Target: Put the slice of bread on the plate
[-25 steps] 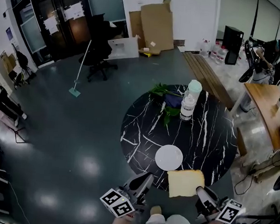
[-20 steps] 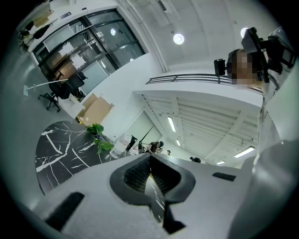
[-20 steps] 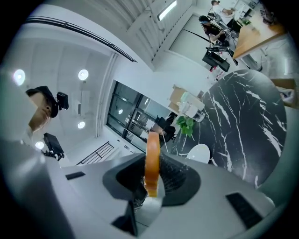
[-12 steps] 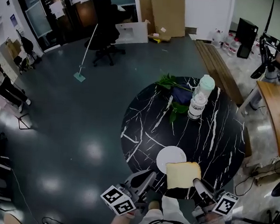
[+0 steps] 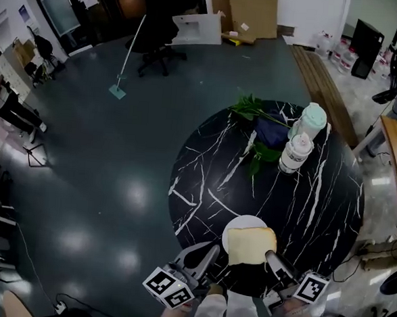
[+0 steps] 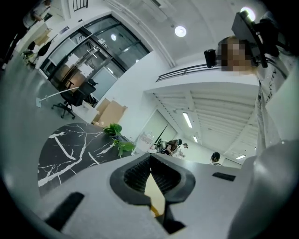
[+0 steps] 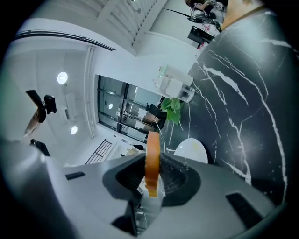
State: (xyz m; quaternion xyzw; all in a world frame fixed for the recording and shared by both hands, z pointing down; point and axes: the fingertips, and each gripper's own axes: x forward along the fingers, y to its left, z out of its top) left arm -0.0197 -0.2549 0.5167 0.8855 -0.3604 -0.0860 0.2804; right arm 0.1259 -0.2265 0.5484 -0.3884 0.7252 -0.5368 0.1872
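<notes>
The slice of bread (image 5: 250, 245) is pale with a brown crust and hangs flat over the near half of the white plate (image 5: 233, 230). My right gripper (image 5: 271, 259) is shut on the slice's near edge. In the right gripper view the bread (image 7: 152, 151) stands edge-on between the pads of the right gripper (image 7: 152, 164), with the plate (image 7: 190, 150) just beyond on the black marble table. My left gripper (image 5: 212, 250) hovers at the table's near rim, left of the plate. In its own view the left gripper (image 6: 149, 163) has its tips together and holds nothing.
The round black marble table (image 5: 203, 182) also carries two jars (image 5: 297, 152), one with a mint lid (image 5: 314, 118), green leaves (image 5: 251, 107) and a dark blue cloth (image 5: 271, 132) at its far side. A chair (image 5: 160, 30) and a mop (image 5: 127, 51) stand on the floor beyond.
The right gripper has carried the bread from beside the plate's near right to over the plate. Both grippers have come forward and lower toward the table.
</notes>
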